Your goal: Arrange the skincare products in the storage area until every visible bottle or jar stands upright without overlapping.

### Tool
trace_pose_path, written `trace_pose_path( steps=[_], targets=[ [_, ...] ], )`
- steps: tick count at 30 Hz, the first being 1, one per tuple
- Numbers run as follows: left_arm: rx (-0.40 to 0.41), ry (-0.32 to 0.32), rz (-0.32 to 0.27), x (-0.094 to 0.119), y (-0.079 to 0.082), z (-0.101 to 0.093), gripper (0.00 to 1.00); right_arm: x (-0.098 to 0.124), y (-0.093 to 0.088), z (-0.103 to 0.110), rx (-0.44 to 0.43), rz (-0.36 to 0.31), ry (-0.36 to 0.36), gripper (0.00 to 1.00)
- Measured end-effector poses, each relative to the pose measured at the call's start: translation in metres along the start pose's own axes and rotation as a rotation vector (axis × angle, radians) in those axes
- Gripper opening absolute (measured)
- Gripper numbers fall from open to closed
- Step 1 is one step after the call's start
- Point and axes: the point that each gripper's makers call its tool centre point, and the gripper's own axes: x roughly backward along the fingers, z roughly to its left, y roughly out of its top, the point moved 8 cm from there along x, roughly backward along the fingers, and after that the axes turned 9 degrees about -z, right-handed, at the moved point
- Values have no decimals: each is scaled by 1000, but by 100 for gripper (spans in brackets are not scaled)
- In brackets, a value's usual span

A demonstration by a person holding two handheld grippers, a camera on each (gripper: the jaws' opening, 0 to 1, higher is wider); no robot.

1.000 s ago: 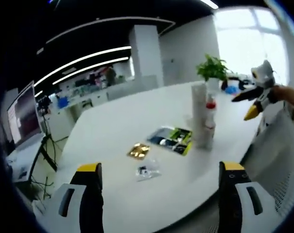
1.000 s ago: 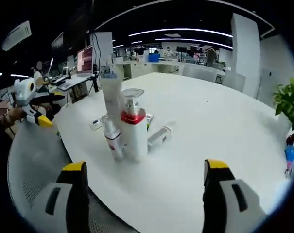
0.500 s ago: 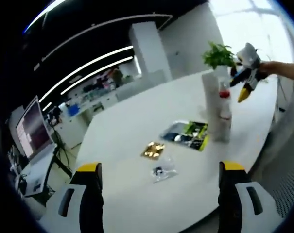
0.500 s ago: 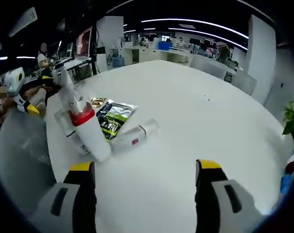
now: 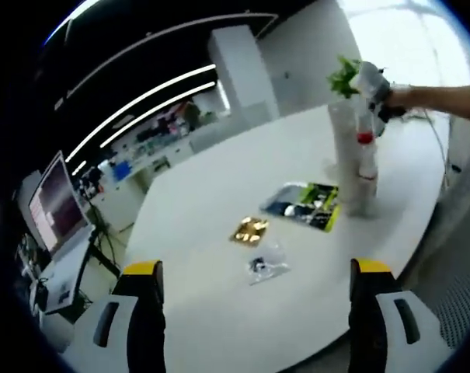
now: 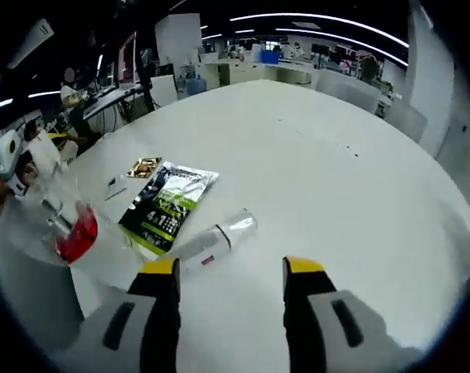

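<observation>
In the left gripper view a tall white tube (image 5: 345, 151) and a red-capped pump bottle (image 5: 366, 159) stand close together at the table's right side. My left gripper (image 5: 254, 284) is open over the near table edge, well short of them. The right gripper (image 5: 372, 80), held by a hand, hovers above them. In the right gripper view a white bottle with a clear cap (image 6: 217, 237) lies on its side just ahead of my right gripper (image 6: 231, 268), whose jaws are open with nothing between them. The red-capped bottle (image 6: 81, 235) shows blurred at the left.
A green-and-black packet (image 5: 304, 206), a gold packet (image 5: 250, 229) and a small clear packet (image 5: 266, 266) lie flat on the white round table (image 5: 211, 179). The same green packet (image 6: 168, 206) lies beside the fallen bottle. A plant (image 5: 342, 75) stands at the back; a monitor (image 5: 52, 206) is left.
The right gripper has swung in over the table and now looks down on the lying bottle, with its jaws closer together. The left gripper view has barely shifted.
</observation>
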Motion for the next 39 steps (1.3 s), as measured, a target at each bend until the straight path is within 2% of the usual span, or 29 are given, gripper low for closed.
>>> trace_pose_path(
  steps=[5,9,14,17,19,23,27,29,33,36,39],
  targets=[
    [6,7,-8,0,1,1,97,-16,6,3,-7,31,13,44],
    [2,5,-12,0,0,1,97,-26,9,7,-57,57,14,43],
    [-3,1,-13,1,-1,1,97,-44,11,10,-70,136,7,43],
    [9,-2,-27,1,0,1,97,-48,6,12,-41,213,-2,44],
    [2,0,-30,1,1,2,96,-49,2,14,-44,233,-6,44],
    [-14,-4,-32,1,0,1,95,-47,-5,15,-51,272,0,39],
    [2,-10,-52,2,2,1,94,-43,-15,11,-33,324,-32,32],
    [2,-13,-54,1,2,1,94,-41,-14,11,-28,292,-37,29],
    [8,-36,-57,1,2,-1,93,-42,-16,11,14,292,-71,25],
    [9,-57,-60,1,3,-3,93,-41,-19,14,22,285,-72,22],
    [-2,-81,-63,1,3,-6,93,-37,-22,13,9,249,-78,21]
  ],
)
